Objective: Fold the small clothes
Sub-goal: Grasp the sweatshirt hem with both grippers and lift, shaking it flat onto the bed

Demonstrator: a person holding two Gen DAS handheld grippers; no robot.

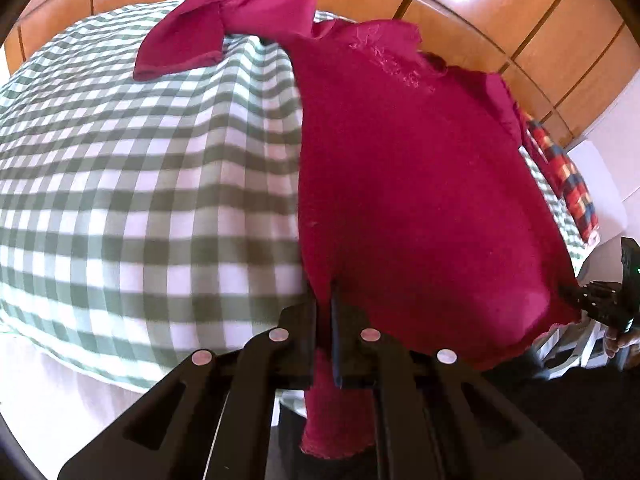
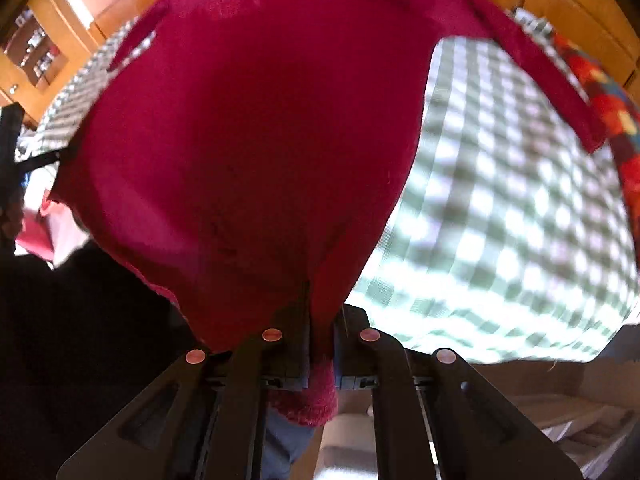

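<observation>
A small magenta knit sweater (image 1: 408, 168) is stretched between my two grippers above a green-and-white checked cloth (image 1: 140, 200). My left gripper (image 1: 325, 312) is shut on one bottom corner of the sweater, with a tuft of hem hanging behind the jaws. My right gripper (image 2: 322, 320) is shut on the other bottom corner of the sweater (image 2: 256, 140). One sleeve (image 1: 188, 44) lies folded on the checked cloth at the far end. The other sleeve (image 2: 552, 92) trails across the cloth. The right gripper also shows at the edge of the left wrist view (image 1: 576, 294).
The checked cloth (image 2: 520, 200) covers a table. A multicoloured patchwork garment (image 1: 568, 184) lies along its far right side, and shows in the right wrist view too (image 2: 616, 120). Orange wooden panelling (image 1: 500, 12) stands behind. Pink fabric (image 2: 44, 224) lies off to the left.
</observation>
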